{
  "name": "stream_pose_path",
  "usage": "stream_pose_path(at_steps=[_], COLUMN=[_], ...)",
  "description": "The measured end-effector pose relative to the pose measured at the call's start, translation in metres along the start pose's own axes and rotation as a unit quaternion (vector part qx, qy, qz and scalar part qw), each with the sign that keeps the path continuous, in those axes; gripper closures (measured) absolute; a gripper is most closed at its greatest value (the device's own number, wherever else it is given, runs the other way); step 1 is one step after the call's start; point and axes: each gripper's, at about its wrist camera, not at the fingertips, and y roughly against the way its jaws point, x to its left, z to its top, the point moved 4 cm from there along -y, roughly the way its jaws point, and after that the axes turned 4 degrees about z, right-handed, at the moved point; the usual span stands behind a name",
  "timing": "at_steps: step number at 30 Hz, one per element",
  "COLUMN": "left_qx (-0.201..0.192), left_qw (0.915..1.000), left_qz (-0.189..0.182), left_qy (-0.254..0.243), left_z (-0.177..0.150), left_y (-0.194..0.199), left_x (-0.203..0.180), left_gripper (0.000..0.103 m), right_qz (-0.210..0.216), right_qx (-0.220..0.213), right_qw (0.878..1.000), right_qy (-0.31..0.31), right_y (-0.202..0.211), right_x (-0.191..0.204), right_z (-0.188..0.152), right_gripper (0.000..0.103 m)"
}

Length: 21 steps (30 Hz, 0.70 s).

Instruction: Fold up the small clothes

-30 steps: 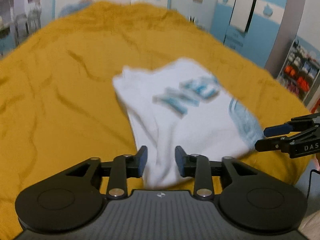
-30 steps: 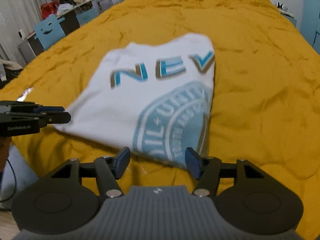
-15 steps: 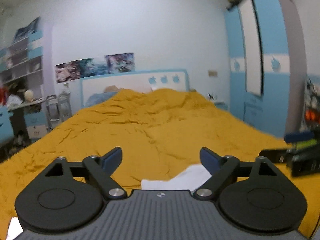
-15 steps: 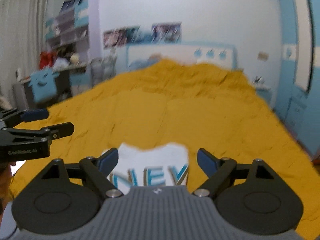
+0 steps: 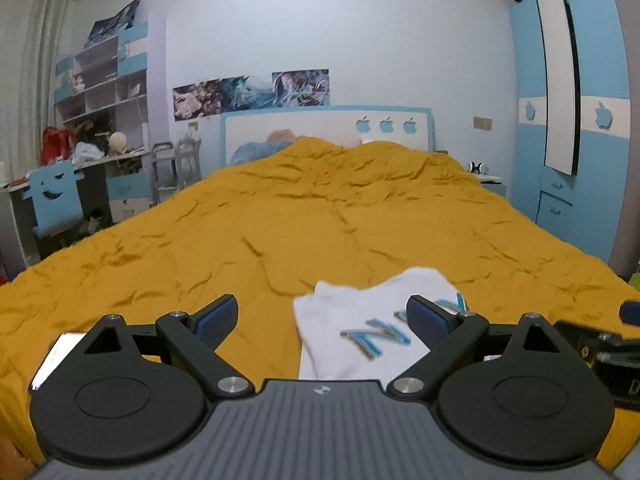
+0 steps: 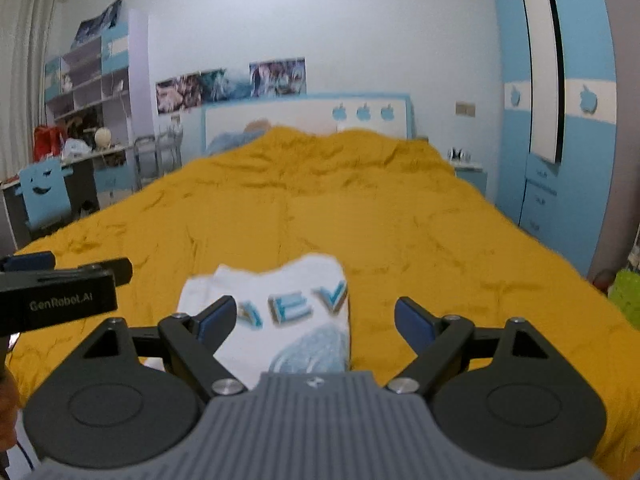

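- Left wrist view: left gripper [image 5: 322, 320] spread to its widest, nothing between the pads. A second ago the jaws stood narrow at the shirt's near hem; now they are off the cloth.
- Right gripper [image 6: 310, 320] likewise wide apart and empty; a second ago it sat over the printed seal at the hem.
- Both cameras looked down on the shirt a second ago; now they take in the headboard [image 5: 328, 128] and wardrobe [image 5: 576, 120]. Reads as a release and pull-back.
- Shirt [image 5: 360, 320] lies on the bed [image 5: 280, 220] close to its near edge, folded into a compact block, lettering face up, left side edge straight.
- Judgement: this fold looks laid down; either one more fold follows or the piece is done.
- Shirt: thin white knit, limp, blue-grey block letters and a round seal print [image 6: 316, 348]. Far edge dips at the neckline.
- Bed cover: mustard, matte, creased all over, soft under the cloth.
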Motion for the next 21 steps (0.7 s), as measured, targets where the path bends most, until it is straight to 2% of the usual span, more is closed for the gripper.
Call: stream_pose_path(at_steps=[5,8,13,21], left_qx=[0.04,0.057,0.094,0.109], left_qw=[0.9992,0.9984,0.9954,0.9936], left_qz=[0.0,-0.005,0.001,-0.001], left_qy=[-0.004,-0.002,-0.013,-0.026], left_z=[-0.013,-0.02,-0.037,-0.05], left_y=[0.002,0.003,-0.004,0.001], left_x=[0.006,0.007,0.0,-0.008], left_gripper=[0.0,0.0,0.0,0.0], right_qz=[-0.007,-0.021,-0.017,-0.013], right_qx=[0.046,0.067,0.091,0.107], right_qw=[0.999,0.998,0.996,0.994], right_qy=[0.002,0.001,0.009,0.008], right_y=[0.006,0.005,0.001,-0.004], right_x=[-0.001,0.0,0.003,0.002], right_z=[-0.031,-0.042,-0.055,-0.064], right_gripper=[0.021,0.021,0.021,0.021])
